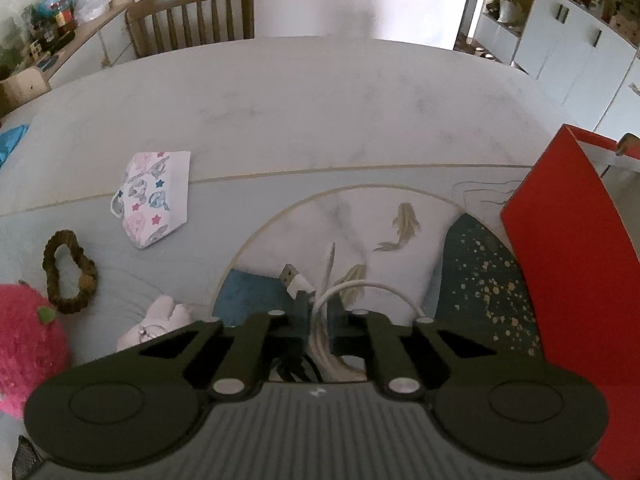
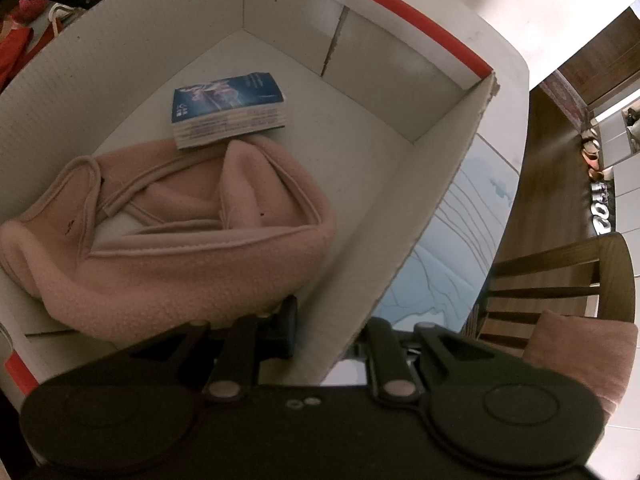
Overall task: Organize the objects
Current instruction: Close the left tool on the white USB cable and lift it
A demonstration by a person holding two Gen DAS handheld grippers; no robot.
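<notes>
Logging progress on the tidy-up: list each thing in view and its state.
left gripper: shut on white USB cable
right gripper: shut on box wall
red box: open
pink cloth: crumpled inside box
blue booklet: flat inside box
patterned pouch: on table
scrunchie: on table

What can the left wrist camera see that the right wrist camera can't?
Only the left wrist view shows the left gripper shut on the white USB cable, plus the patterned pouch, the brown scrunchie and the pink plush toy on the table.

Only the right wrist view shows inside the box: a pink fleece cloth and a blue booklet. The right gripper clamps the box's wall.

Both show the red box.
</notes>
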